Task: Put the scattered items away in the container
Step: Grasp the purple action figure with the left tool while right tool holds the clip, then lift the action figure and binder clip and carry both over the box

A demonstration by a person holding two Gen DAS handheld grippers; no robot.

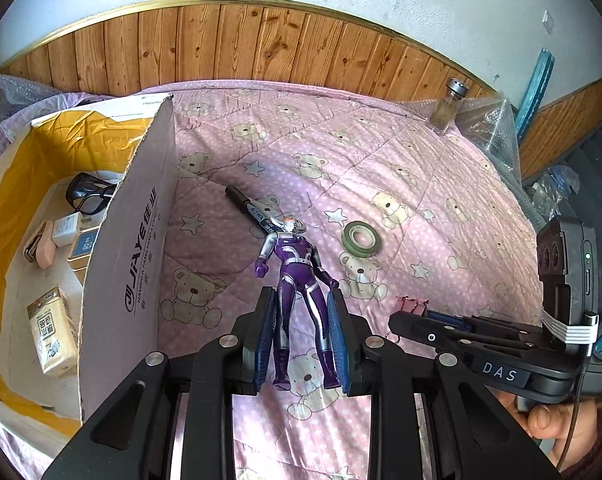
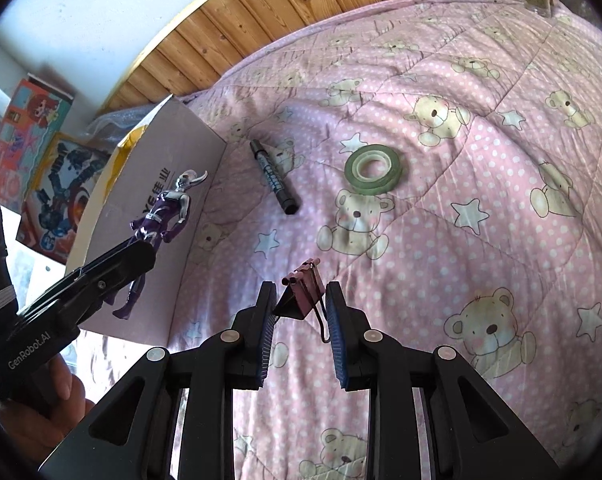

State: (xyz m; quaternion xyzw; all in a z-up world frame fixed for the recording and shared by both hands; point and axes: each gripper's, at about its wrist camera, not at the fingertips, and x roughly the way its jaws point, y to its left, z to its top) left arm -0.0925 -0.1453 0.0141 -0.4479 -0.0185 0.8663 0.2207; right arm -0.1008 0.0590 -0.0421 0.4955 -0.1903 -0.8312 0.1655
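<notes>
We've got the left gripper (image 1: 301,336) clamped on the purple figure's (image 1: 297,268) legs — our right gripper (image 2: 301,332) gapes around the pink binder clip (image 2: 303,294).

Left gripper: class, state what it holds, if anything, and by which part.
The left gripper holds the purple toy figure by its legs, clear of the quilt.

1 toy figure (image 1: 297,272), 1 marker (image 1: 248,210), 1 tape roll (image 1: 361,239), 1 binder clip (image 2: 303,292), 1 box (image 1: 129,264)
</notes>
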